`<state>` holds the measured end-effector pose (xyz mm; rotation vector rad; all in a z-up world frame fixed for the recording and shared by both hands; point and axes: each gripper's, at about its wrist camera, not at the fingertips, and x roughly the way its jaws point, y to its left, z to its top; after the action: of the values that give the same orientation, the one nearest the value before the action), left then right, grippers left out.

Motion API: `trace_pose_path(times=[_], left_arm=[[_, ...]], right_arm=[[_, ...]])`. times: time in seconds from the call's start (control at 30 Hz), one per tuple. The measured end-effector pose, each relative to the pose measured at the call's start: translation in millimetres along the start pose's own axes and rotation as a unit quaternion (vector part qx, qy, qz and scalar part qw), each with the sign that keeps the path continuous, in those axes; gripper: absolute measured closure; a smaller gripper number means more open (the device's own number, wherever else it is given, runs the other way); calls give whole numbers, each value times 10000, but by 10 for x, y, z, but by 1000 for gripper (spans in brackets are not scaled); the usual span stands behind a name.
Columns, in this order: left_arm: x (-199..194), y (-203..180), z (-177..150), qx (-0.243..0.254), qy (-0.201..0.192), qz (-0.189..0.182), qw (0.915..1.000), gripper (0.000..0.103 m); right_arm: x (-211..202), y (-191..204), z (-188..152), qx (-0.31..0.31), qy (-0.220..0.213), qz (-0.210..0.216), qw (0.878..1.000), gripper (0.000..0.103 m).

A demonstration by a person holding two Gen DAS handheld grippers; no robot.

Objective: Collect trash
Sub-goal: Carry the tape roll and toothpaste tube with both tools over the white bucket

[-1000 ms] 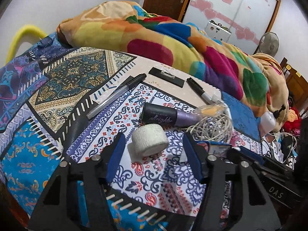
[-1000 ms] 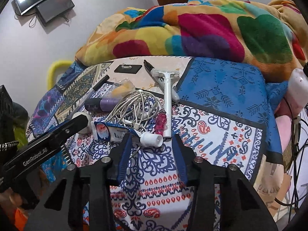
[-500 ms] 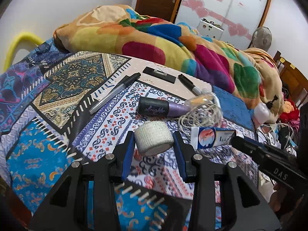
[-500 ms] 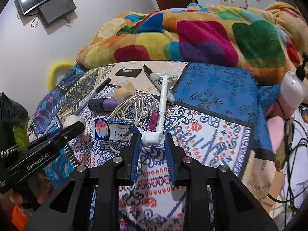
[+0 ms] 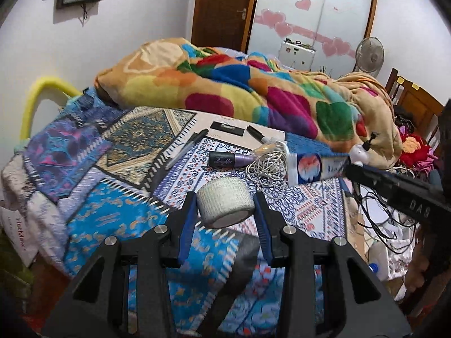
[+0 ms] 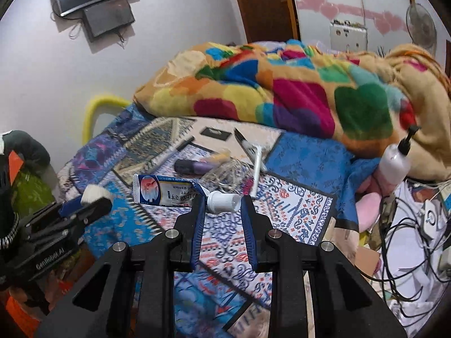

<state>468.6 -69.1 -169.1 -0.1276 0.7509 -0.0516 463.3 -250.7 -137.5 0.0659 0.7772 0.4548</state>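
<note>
A white bandage roll (image 5: 225, 207) hangs above the patterned bedspread (image 5: 112, 217), with my left gripper (image 5: 225, 200) shut on its two flat ends. In the right wrist view my right gripper (image 6: 222, 201) is shut on the white cap (image 6: 221, 199) of a blue-and-white tube (image 6: 166, 191), which sticks out to the left, lifted off the bed. The left gripper (image 6: 84, 207) and the roll (image 6: 94, 193) show at the left of that view. In the left wrist view the tube (image 5: 310, 167) hangs from the right gripper's black finger (image 5: 394, 191) at the right.
On the bedspread lie a purple-black tube (image 5: 228, 159), a coil of white cable (image 5: 267, 166), a pen (image 5: 186, 148), a black marker (image 5: 255, 133), a black card (image 5: 227, 127) and a white razor (image 6: 258, 163). A bright blanket (image 5: 239, 93) fills the back. A pump bottle (image 6: 394, 163) and loose wires (image 6: 408, 225) are at right.
My left gripper closed on the bandage roll and my right on the tube's cap. Both then rose and drew back, lifting these off the bedspread.
</note>
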Motion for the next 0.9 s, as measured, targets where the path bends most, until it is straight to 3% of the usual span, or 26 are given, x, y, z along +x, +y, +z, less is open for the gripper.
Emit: trace_pose_path(times=[0.43,0.9], left_arm=[[-1174,421,-261,-239,-439,387,9980,64],[-2048,1475,-868,-890,-519,1315,9859,64]], right_arm=[[-557,745,-121,-432,-265,382,9980,80],[-411,1964,-432,-1112,77,1141,9872,80]])
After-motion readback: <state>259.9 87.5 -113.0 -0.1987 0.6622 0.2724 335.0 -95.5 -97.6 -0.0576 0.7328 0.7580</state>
